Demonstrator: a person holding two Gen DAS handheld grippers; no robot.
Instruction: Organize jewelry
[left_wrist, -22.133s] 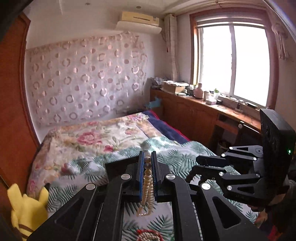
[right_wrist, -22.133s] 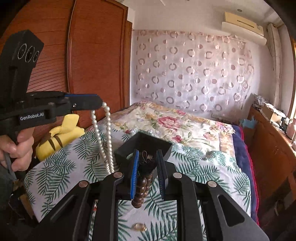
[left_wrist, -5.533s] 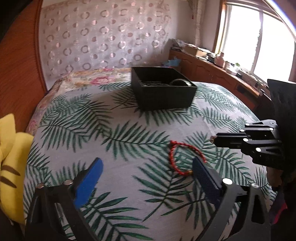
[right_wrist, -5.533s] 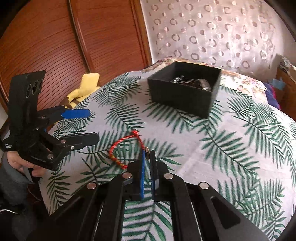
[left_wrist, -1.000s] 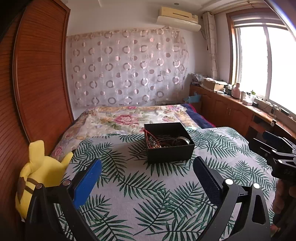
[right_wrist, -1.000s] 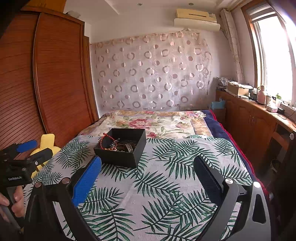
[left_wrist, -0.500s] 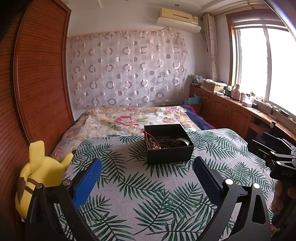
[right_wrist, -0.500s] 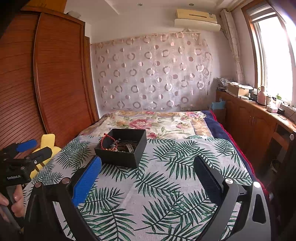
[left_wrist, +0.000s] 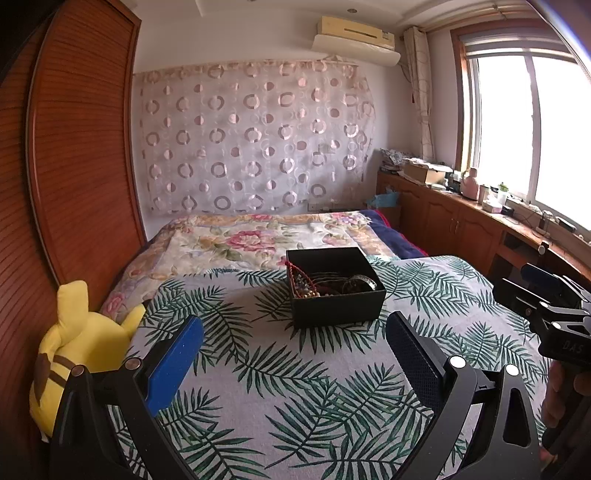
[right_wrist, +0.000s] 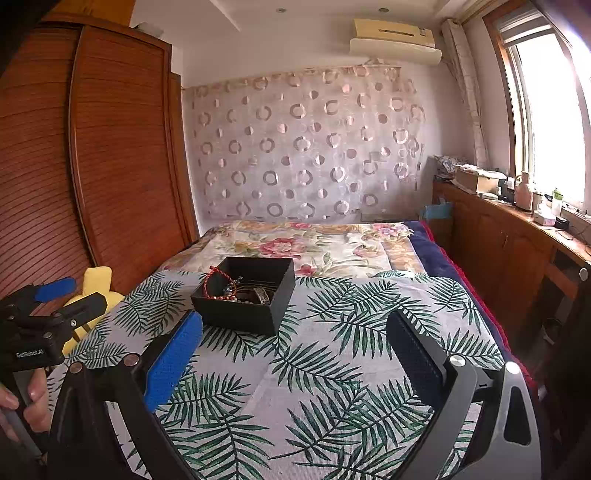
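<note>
A black open box (left_wrist: 338, 306) stands on the palm-leaf cloth (left_wrist: 288, 384) and also shows in the right wrist view (right_wrist: 240, 314). Inside lie a red cord bracelet (right_wrist: 212, 282), beads and a dark bangle (left_wrist: 360, 284). My left gripper (left_wrist: 293, 350) is open and empty, held back from the box. My right gripper (right_wrist: 293, 350) is open and empty too, also short of the box. Each gripper shows at the other view's edge, the right one (left_wrist: 546, 295) and the left one (right_wrist: 62, 295).
A yellow plush toy (left_wrist: 74, 354) sits at the cloth's left edge beside the wooden wardrobe (left_wrist: 74, 166). A floral bedspread (left_wrist: 251, 236) lies behind the box. A wooden counter (left_wrist: 461, 221) with clutter runs under the window at right.
Over the longer span the pearl necklace, beads and red bracelet went from the grippers and cloth into the box. In the last second both grippers barely moved.
</note>
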